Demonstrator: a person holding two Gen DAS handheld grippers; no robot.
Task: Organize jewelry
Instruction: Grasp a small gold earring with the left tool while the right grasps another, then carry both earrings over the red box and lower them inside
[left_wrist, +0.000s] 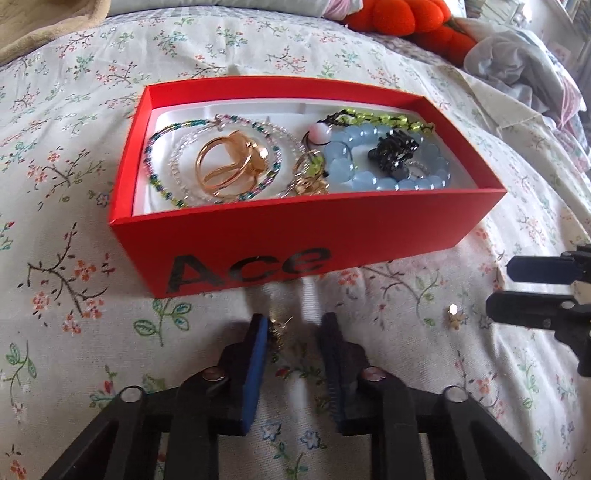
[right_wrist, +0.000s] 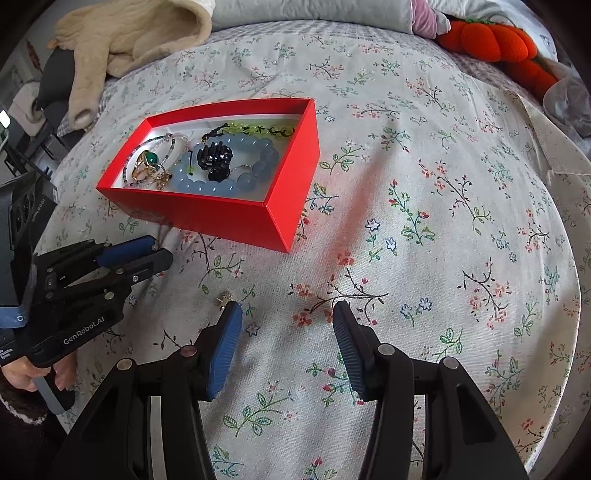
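Observation:
A red box (left_wrist: 258, 240) marked "Ace" sits on the floral bedspread and holds gold rings (left_wrist: 229, 166), beaded bracelets (left_wrist: 388, 162) and a black hair claw (left_wrist: 395, 151). It also shows in the right wrist view (right_wrist: 221, 218). My left gripper (left_wrist: 295, 325) is open just in front of the box, with a small gold earring (left_wrist: 277, 330) against its left pad. A second gold earring (left_wrist: 454, 314) lies on the bedspread to the right. In the right wrist view this earring (right_wrist: 224, 297) lies by the left fingertip of my open right gripper (right_wrist: 288, 314).
A beige knit garment (right_wrist: 122, 40) lies at the far left of the bed. An orange plush toy (right_wrist: 495, 40) and crumpled grey cloth (left_wrist: 517, 66) lie at the far right. The floral bedspread (right_wrist: 443, 221) stretches to the right of the box.

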